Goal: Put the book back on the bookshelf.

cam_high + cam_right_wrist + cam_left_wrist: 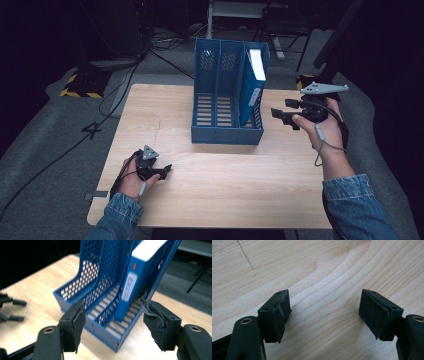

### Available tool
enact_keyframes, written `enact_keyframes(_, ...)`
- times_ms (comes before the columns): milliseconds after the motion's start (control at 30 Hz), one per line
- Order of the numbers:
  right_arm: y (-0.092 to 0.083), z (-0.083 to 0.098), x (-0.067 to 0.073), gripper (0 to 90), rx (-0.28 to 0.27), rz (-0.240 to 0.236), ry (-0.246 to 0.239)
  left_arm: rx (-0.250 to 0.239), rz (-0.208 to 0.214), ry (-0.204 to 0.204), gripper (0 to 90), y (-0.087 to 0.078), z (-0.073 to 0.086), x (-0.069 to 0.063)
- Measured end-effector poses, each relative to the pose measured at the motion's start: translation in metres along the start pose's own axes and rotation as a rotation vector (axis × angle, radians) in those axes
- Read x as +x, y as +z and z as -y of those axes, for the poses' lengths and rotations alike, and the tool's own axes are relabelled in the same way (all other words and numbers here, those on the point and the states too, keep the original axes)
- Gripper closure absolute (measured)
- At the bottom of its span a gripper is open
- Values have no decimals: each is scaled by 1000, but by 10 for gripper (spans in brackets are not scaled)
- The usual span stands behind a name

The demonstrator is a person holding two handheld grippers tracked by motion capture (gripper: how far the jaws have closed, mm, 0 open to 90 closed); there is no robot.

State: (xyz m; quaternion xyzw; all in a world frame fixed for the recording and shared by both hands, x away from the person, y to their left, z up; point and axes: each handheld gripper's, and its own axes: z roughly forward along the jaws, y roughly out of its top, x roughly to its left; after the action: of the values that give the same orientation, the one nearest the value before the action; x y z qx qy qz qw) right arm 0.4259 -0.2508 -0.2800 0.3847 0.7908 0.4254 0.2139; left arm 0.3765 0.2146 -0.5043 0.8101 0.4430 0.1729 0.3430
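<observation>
On the left side of the wooden surface, in the high view, the left gripper rests low near the front edge, held by a hand in a blue denim sleeve. It points to the right. In the left gripper view its two black fingers stand wide apart, released, with only bare wood between them. In the middle, toward the back of the surface, stands a blue file rack with three slots and walls full of little holes. The left slot and the middle slot have nothing in them. In the right slot stands a blue box file, upright and leaning a little, with a white top edge and a white label on its spine. On the right, the right gripper is held up in the air just beside the rack's right side, and it points left at the rack. A grey three-cornered plate sits on top of it. In the right gripper view its fingers are partly apart and released, holding nothing. The rack and the box file show beyond the gap, close in front but not touched. The left gripper shows far off at the left edge of that view.
</observation>
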Motion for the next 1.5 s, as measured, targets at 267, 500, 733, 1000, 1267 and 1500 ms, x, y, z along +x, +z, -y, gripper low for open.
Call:
enact_keyframes(267,9,40,5,340,75,-22,12,3,-2,-3,257,1,-1,0)
enact_keyframes(500,18,84,11,335,53,-50,22,3,-3,-1,257,1,-2,-1)
enact_keyframes(733,32,131,14,335,91,-77,52,3,-3,-6,257,2,-2,-1)
enact_keyframes(1000,42,167,11,333,119,-74,72,3,-3,-6,257,2,-2,-1)
enact_keyframes(1267,61,201,9,320,166,-61,65,5,-2,-6,257,2,-3,-2)
enact_keyframes(1500,73,215,11,275,186,-13,35,4,-2,-8,257,2,-3,-2)
